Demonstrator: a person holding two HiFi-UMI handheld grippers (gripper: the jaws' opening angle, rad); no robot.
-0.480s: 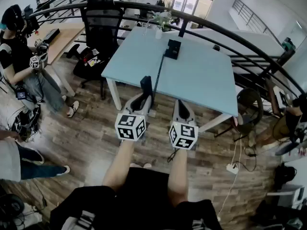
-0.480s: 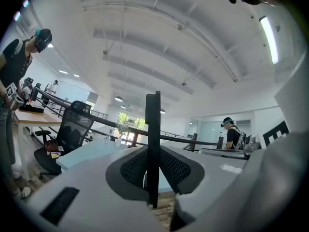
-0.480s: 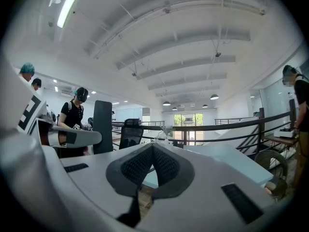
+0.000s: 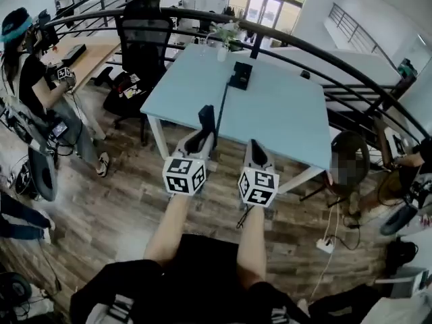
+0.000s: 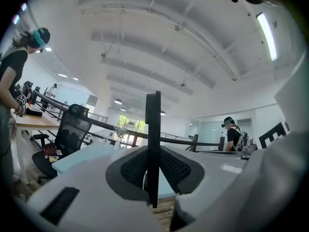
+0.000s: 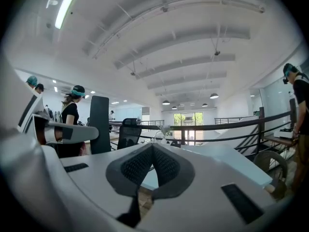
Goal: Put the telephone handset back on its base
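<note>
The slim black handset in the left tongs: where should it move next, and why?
Probably forward over the pale blue table toward the black telephone base: the left tongs clamp the slim black handset upright, well short of it.

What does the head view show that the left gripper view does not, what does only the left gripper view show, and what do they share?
Only the head view: the telephone base on the blue table, and the person's forearms. Only the left gripper view: the ceiling with its light strip. Both: the handset clamped in the left tongs, the black office chair and the table's plant.
</note>
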